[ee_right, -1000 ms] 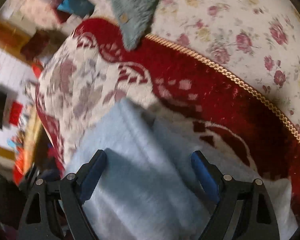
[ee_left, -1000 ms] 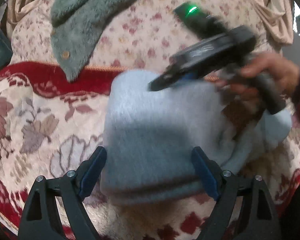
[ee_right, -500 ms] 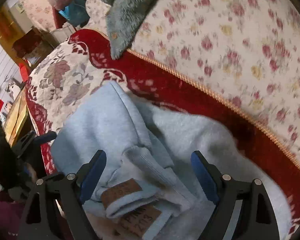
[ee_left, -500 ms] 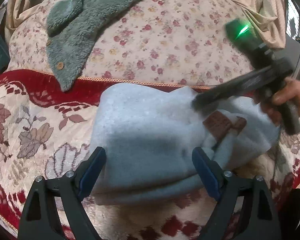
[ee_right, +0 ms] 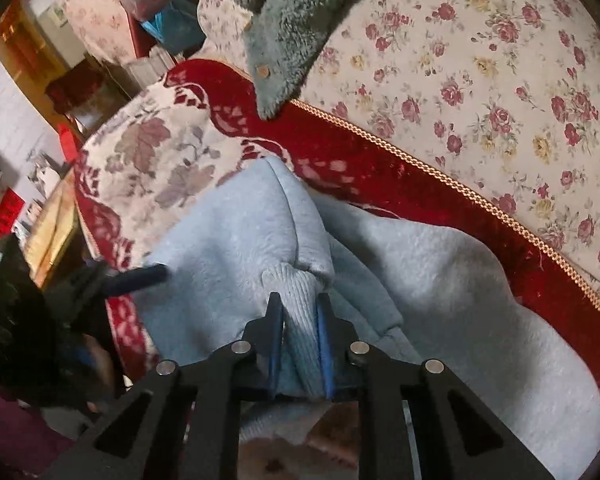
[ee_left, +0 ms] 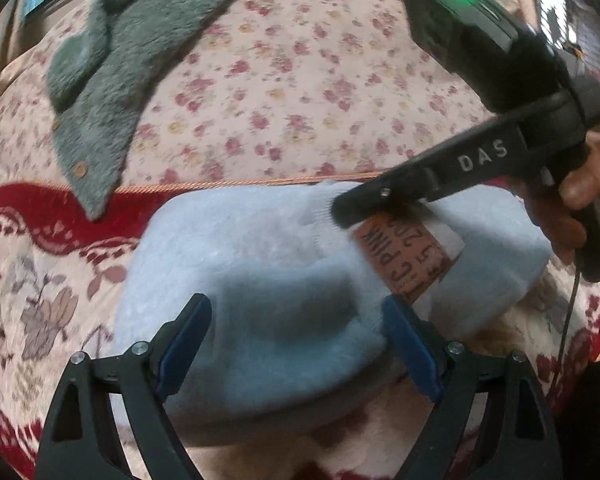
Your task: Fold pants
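Light blue fleece pants point(ee_left: 260, 280) lie bunched on a red and cream patterned sofa seat; they also show in the right wrist view point(ee_right: 228, 248). A brown label point(ee_left: 408, 256) shows on their waistband. My left gripper point(ee_left: 296, 332) is open, its blue pads straddling the near folded edge. My right gripper point(ee_right: 298, 312) is shut on the ribbed waistband point(ee_right: 296, 288). In the left wrist view the right gripper point(ee_left: 340, 212) reaches in from the right onto the pants beside the label.
A grey-green fuzzy garment point(ee_left: 112, 80) drapes over the floral sofa back point(ee_left: 300, 100); it also shows in the right wrist view point(ee_right: 296, 28). Gold cord trim point(ee_right: 460, 196) edges the red seat cover point(ee_right: 360, 168). Room clutter lies beyond the sofa's left end point(ee_right: 40, 120).
My right gripper was open over the pants; it has now closed on the ribbed waistband. The left gripper stays open at the near edge.
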Motion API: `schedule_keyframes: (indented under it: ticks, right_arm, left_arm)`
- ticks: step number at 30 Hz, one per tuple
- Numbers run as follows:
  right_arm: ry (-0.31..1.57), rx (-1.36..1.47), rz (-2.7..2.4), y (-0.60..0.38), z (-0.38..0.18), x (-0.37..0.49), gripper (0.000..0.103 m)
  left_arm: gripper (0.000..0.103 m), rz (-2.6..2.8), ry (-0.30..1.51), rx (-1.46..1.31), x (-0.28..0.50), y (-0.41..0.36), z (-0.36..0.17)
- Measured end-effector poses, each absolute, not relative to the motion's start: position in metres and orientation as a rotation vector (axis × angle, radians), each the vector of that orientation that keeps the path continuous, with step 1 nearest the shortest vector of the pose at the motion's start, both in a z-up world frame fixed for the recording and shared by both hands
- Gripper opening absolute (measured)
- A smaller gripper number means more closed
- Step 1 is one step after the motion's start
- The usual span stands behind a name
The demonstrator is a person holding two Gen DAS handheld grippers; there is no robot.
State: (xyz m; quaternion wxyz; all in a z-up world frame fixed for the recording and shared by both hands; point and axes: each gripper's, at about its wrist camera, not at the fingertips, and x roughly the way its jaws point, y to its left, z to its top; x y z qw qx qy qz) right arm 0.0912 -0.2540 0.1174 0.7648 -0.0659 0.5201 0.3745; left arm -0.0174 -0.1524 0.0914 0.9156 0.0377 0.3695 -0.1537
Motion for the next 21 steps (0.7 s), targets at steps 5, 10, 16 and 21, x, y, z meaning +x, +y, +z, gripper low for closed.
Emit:
schedule_keyframes:
  ticks: [5,10,16,21]
  right_arm:
    - [1.152,-0.056,0.801,-0.269,0.112,0.095,0.016]
    - [1.155,-0.042,0.818,-0.272,0.111,0.097,0.016]
    - [1.113,-0.002,0.85,-0.267,0.13,0.096,0.016]
    - [1.085,-0.007,0.882,-0.257,0.145,0.096,0.015]
  left_arm:
    - [0.087,-0.364,0.745,0.144,-0.018,-0.166,0.086]
    - [0.094,-0.456,0.727,0.112,-0.024,-0.154,0.096]
    - [0.094,-0.44,0.72,0.184,-0.018,-0.171,0.085]
    - [0.087,-0.433,0.725,0.191,-0.006,-0.172,0.072]
